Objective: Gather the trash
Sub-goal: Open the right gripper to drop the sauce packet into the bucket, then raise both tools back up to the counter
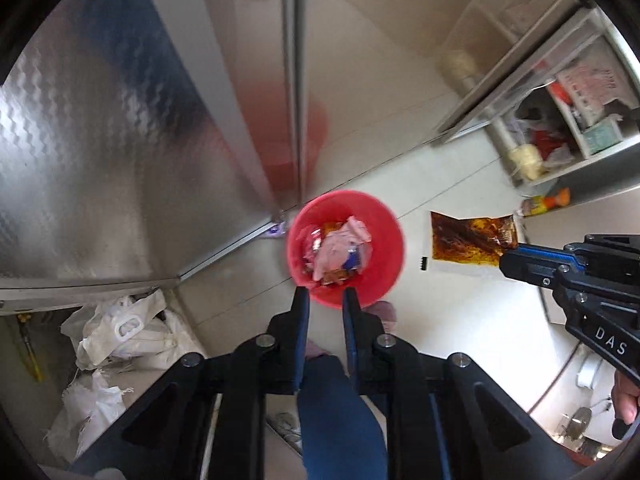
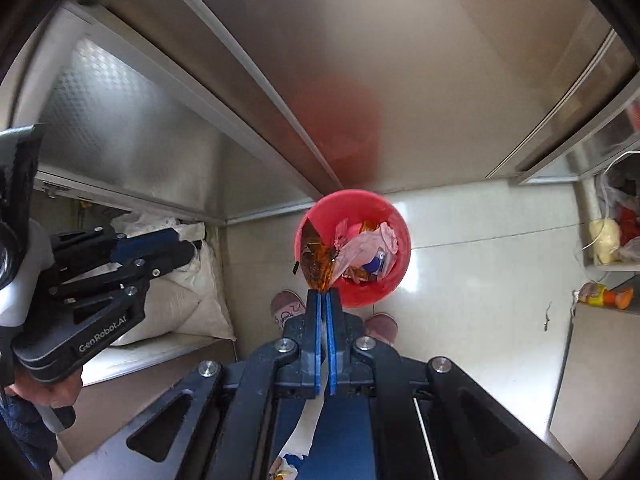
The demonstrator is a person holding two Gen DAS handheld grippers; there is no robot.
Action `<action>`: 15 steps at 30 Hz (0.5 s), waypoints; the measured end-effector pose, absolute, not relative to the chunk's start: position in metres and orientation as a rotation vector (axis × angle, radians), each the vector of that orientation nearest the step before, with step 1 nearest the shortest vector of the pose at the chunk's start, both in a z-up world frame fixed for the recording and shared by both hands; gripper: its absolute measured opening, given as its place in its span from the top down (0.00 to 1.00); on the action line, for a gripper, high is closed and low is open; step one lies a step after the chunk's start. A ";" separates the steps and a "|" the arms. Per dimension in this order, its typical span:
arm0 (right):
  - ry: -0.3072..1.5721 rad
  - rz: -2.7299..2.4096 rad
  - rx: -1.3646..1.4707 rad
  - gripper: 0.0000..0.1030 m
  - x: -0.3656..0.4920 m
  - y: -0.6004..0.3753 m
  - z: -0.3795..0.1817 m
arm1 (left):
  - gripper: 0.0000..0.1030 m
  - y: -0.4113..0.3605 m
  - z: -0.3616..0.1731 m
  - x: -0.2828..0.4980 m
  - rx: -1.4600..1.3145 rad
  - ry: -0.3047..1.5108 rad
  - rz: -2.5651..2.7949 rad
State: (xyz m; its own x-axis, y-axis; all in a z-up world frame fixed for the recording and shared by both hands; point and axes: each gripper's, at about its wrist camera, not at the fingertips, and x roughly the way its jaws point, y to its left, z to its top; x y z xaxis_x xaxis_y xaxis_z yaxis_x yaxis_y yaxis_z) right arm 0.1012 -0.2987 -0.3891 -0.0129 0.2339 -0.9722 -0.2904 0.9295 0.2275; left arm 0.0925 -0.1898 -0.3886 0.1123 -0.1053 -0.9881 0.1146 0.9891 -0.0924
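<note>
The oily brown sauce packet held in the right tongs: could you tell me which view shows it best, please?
The left wrist view: the sauce packet shows flat and whole, pinched at one end by the right tongs. The right wrist view shows it foreshortened, hanging over the red bin.

Left wrist view: mounted behind the left gripper point(image 1: 325, 295), facing steeply down at the floor, high above.
Right wrist view: same downward aim.
Shared: red trash bin point(image 1: 384, 236) point(image 2: 400, 232), steel cabinet fronts point(image 1: 100, 152) point(image 2: 132, 136), white tile floor point(image 1: 460, 320) point(image 2: 480, 280).
</note>
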 end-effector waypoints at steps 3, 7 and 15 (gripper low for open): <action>1.532 0.425 -0.058 0.98 0.105 -0.297 -0.407 | 0.84 -0.181 -0.402 0.094 -0.014 1.461 -0.145; 1.546 0.437 -0.081 0.97 0.105 -0.287 -0.417 | 0.83 -0.172 -0.415 0.094 -0.042 1.482 -0.129; 1.567 0.412 -0.106 0.85 0.106 -0.274 -0.421 | 0.83 -0.163 -0.420 0.093 -0.067 1.490 -0.109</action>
